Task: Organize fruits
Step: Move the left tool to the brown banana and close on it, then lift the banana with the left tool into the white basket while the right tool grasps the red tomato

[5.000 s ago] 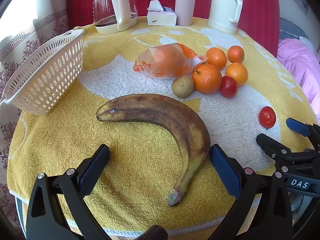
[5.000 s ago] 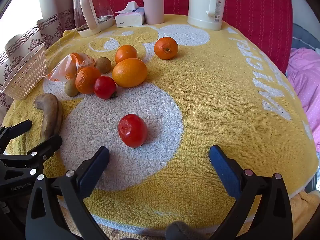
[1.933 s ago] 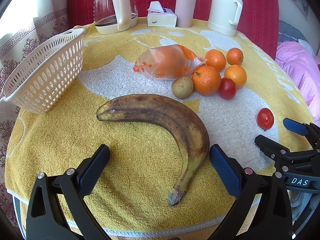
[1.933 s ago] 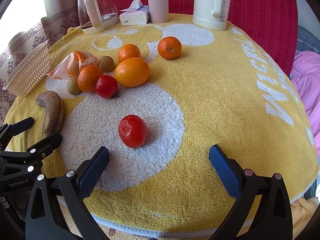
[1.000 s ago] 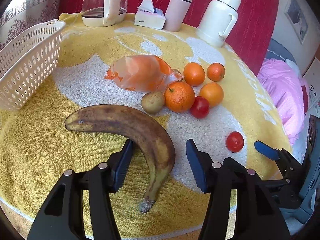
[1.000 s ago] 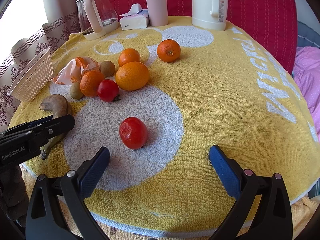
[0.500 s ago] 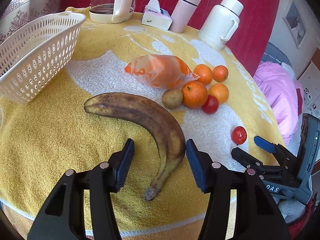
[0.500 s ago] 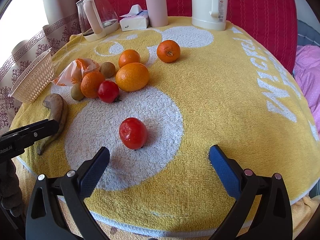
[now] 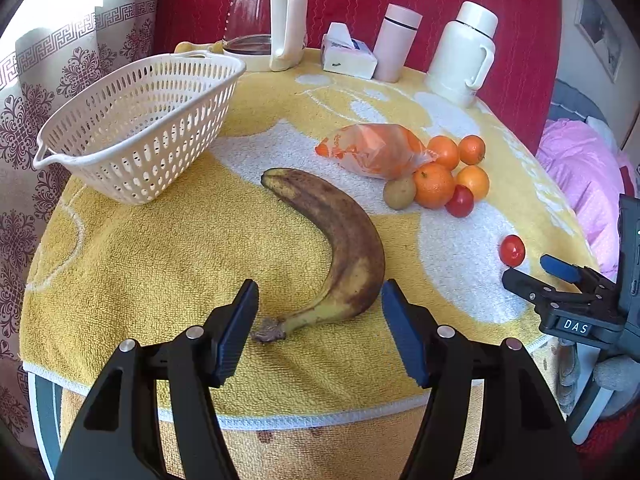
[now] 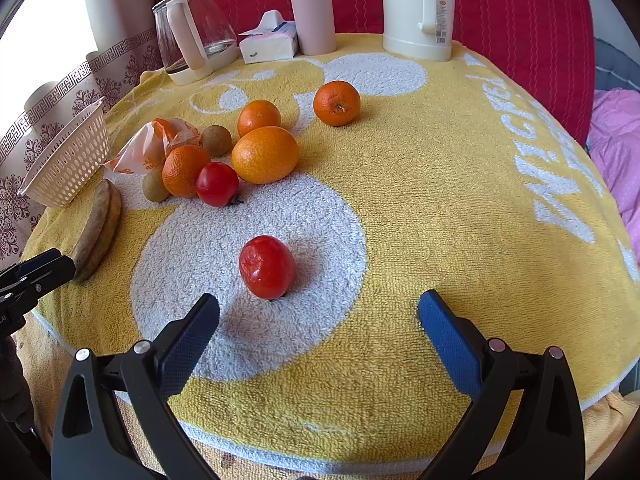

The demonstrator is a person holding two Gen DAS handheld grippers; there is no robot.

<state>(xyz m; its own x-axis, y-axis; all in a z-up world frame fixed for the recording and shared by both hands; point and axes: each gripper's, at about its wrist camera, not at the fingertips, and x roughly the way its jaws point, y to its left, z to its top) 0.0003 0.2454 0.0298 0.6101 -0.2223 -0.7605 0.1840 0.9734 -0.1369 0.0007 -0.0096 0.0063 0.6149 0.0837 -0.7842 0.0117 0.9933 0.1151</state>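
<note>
- I see a yellow towel (image 9: 160, 248) covering the whole table, all the fruit resting on it.
- A white slotted basket (image 9: 132, 120) sits at the far left edge, holding nothing that I can see.
- At the back stand a glass kettle (image 9: 264, 16), a white thermos jug (image 9: 464, 52), a pink tumbler (image 9: 394, 42) and a tissue pack (image 9: 346, 56).
- My left gripper (image 9: 318, 312) has its jaws apart, flanking the stem end of the brown banana (image 9: 340, 240), not touching it.
- My right gripper (image 10: 318, 320) is spread wide, just short of a lone tomato (image 10: 267, 266).
- An orange plastic bag (image 9: 372, 150), oranges (image 10: 265, 154), a second tomato (image 10: 217, 184) and two kiwis (image 9: 399, 192) cluster together beyond the banana.
</note>
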